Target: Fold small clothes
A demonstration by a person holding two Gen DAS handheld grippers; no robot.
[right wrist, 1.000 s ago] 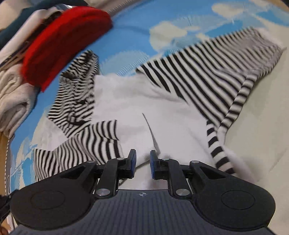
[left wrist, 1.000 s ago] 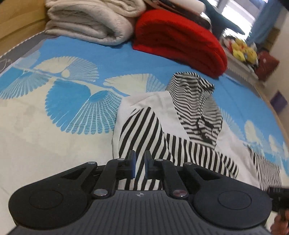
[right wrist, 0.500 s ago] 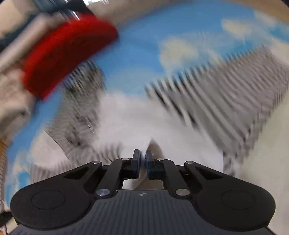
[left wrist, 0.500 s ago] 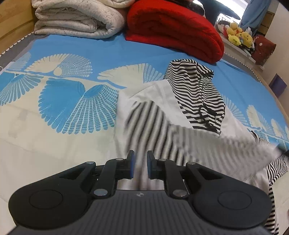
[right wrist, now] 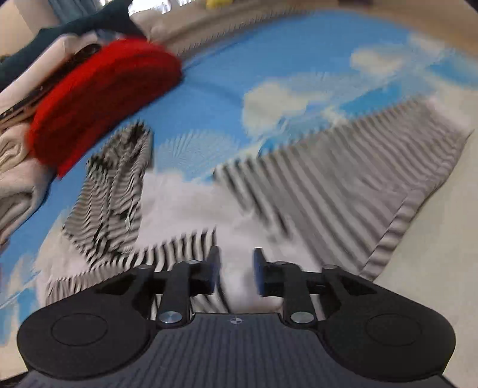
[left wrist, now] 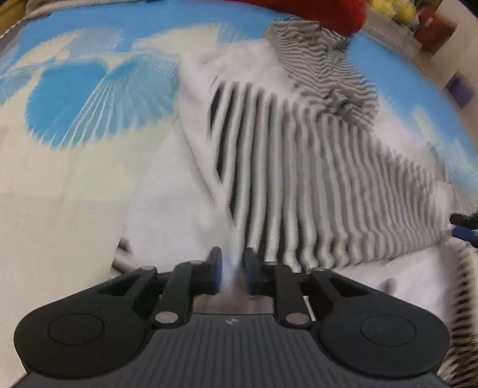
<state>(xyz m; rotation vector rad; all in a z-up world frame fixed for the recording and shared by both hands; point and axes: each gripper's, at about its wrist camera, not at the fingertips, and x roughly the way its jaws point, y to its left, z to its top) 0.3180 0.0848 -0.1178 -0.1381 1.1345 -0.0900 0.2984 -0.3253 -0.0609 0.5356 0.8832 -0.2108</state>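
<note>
A small white hoodie (left wrist: 167, 203) with black-and-white striped sleeves and hood lies on the blue and cream bedspread. In the left wrist view one striped sleeve (left wrist: 313, 185) lies folded across the body. My left gripper (left wrist: 232, 262) sits low over the white hem, fingers a little apart with white cloth between them. In the right wrist view the hoodie (right wrist: 185, 203) shows with its other striped sleeve (right wrist: 352, 185) spread to the right and the hood (right wrist: 116, 191) at left. My right gripper (right wrist: 236, 265) is open over the white body. Both views are motion-blurred.
A folded red blanket (right wrist: 98, 107) and a cream blanket (right wrist: 15, 167) are stacked at the head of the bed. The bedspread (left wrist: 74, 98) stretches left of the hoodie. Yellow toys (left wrist: 394, 9) sit beyond the bed's far right edge.
Both grippers dropped lower and closer to the hoodie. My right gripper, nearly shut half a second ago, has opened wider. My left gripper's fingers have spread slightly.
</note>
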